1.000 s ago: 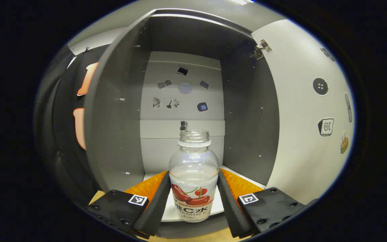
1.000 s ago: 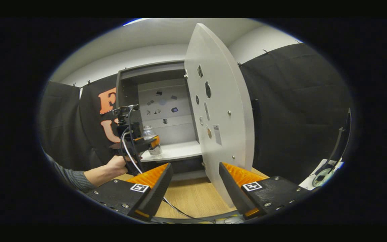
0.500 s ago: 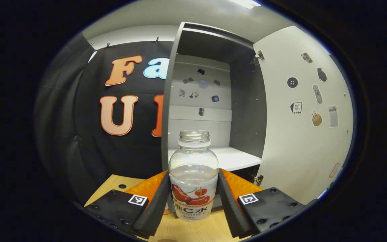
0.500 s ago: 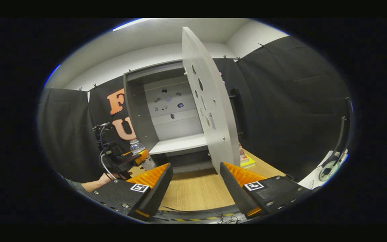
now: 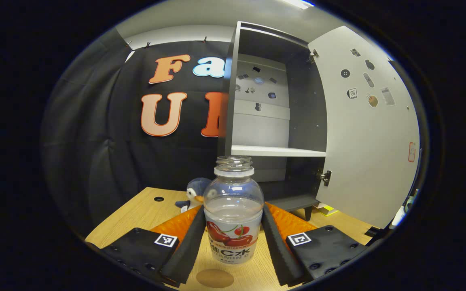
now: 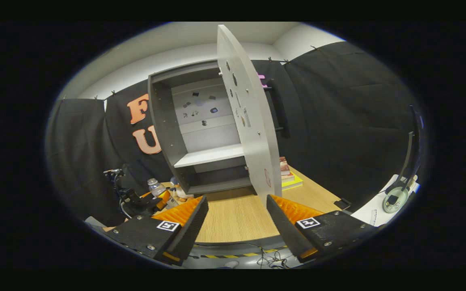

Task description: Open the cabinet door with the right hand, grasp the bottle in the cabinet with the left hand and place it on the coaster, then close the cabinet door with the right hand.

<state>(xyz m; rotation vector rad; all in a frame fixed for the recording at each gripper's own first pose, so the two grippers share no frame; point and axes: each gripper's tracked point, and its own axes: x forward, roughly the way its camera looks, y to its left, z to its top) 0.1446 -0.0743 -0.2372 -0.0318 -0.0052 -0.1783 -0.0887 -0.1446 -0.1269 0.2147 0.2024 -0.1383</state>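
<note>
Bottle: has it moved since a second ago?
Yes. The bottle, held in the left tool, has come out of the cabinet and down, now over the table near the coaster.

Staged recording booth: black cloth wall (image 6: 338, 113) all round, small cabinet (image 6: 200, 133) on wooden worktop (image 6: 237, 214), cables at six o'clock.

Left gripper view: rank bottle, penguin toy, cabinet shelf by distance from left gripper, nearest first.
1. bottle: between the jaws of the left gripper, held.
2. penguin toy: on the table behind the bottle, slightly left.
3. cabinet shelf: farthest, up and right, inside the open cabinet.
</note>
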